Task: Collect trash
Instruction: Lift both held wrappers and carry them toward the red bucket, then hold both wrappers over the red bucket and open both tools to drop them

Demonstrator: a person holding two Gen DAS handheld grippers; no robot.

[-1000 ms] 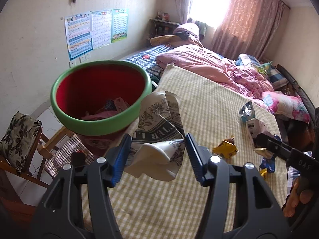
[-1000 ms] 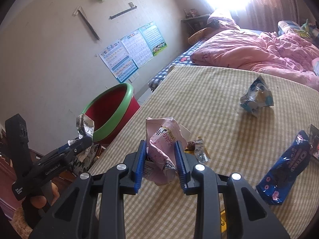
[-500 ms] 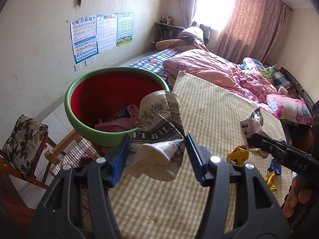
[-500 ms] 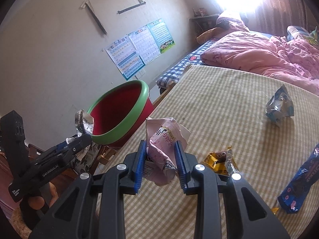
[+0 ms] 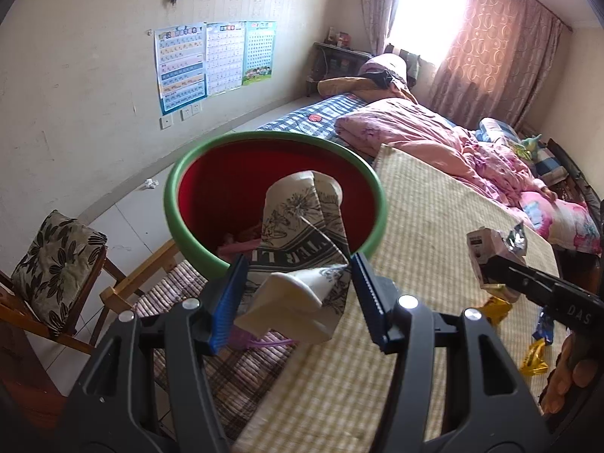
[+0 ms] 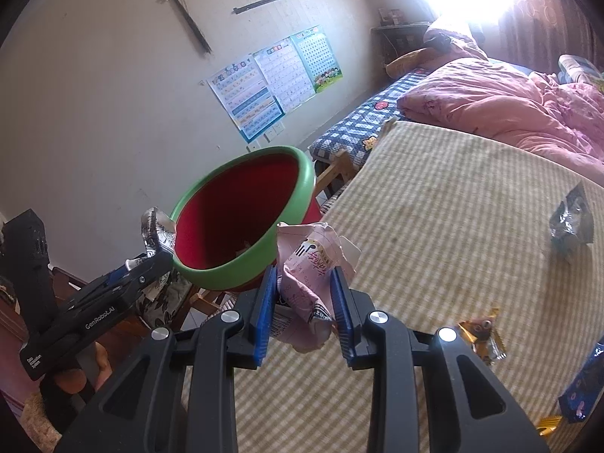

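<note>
Left gripper (image 5: 298, 287) clamps a crumpled paper cup (image 5: 302, 249) at frame centre before the red bin (image 5: 271, 204); right gripper (image 6: 304, 302) pinches a pink wrapper (image 6: 309, 275).

The round plastic basin (image 5: 275, 192) is red inside with a green rim. A crumpled paper cup (image 5: 305, 238) is cream with black line-drawn flowers (white inside). The woven mat (image 6: 464, 204) is yellow-and-cream checked; the crumpled plastic packet (image 6: 309, 283) is pale pink.
</note>
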